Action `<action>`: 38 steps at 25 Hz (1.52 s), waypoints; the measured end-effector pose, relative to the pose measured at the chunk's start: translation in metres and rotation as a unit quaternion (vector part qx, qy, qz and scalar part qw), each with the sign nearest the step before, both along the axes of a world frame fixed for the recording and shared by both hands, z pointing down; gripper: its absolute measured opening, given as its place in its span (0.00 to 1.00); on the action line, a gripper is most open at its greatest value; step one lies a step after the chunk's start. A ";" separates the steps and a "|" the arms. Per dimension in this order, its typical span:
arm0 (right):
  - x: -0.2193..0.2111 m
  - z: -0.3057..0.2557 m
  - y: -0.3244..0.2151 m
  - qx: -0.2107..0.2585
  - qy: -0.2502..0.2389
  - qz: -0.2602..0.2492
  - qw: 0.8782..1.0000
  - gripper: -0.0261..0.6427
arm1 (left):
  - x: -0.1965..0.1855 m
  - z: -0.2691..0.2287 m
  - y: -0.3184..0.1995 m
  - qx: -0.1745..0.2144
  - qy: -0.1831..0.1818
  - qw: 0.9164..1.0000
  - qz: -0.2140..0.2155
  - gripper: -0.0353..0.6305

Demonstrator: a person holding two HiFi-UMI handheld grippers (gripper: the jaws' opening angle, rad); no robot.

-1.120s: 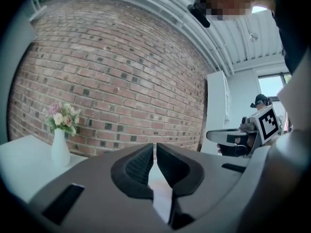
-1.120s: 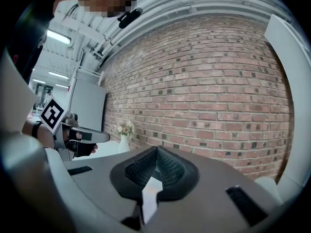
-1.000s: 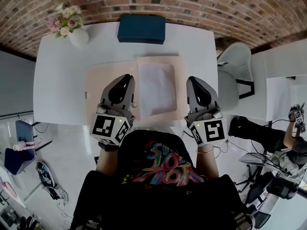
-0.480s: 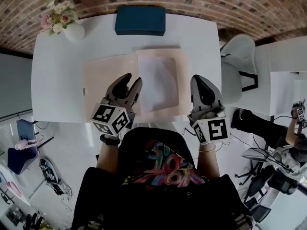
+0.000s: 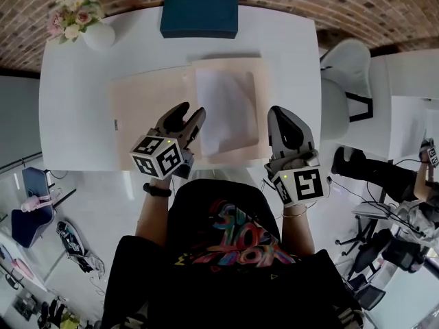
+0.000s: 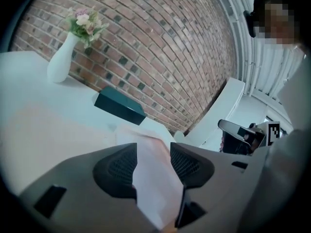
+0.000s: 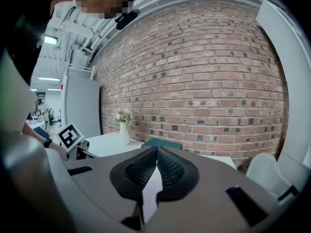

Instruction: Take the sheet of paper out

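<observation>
White table, open beige folder on it, sheet of paper on its right half, long side running away from the person. Left gripper is nearer. Its fingers have just been spreading, and the sheet's left edge shows in the gap, unpinched. Right gripper fingers are clenched.

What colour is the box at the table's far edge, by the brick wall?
The box is dark teal, plain, with no pattern. It shows best in the head view.
</observation>
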State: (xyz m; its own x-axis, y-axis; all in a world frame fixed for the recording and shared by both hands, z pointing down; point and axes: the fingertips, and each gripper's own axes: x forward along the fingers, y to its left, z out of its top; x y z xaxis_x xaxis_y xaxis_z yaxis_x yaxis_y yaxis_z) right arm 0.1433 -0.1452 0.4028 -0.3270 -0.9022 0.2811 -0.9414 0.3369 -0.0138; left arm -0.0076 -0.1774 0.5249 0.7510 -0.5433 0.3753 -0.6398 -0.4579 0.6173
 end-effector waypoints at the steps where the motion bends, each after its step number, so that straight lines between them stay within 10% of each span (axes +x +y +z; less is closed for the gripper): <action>1: -0.003 0.000 -0.002 0.002 -0.008 0.002 1.000 0.07 | 0.002 0.007 0.001 -0.012 0.004 1.000 0.002 0.37; 38: -0.017 0.029 -0.007 -0.027 -0.040 0.012 0.999 0.07 | 0.028 0.103 -0.018 -0.256 0.094 0.961 0.041 0.45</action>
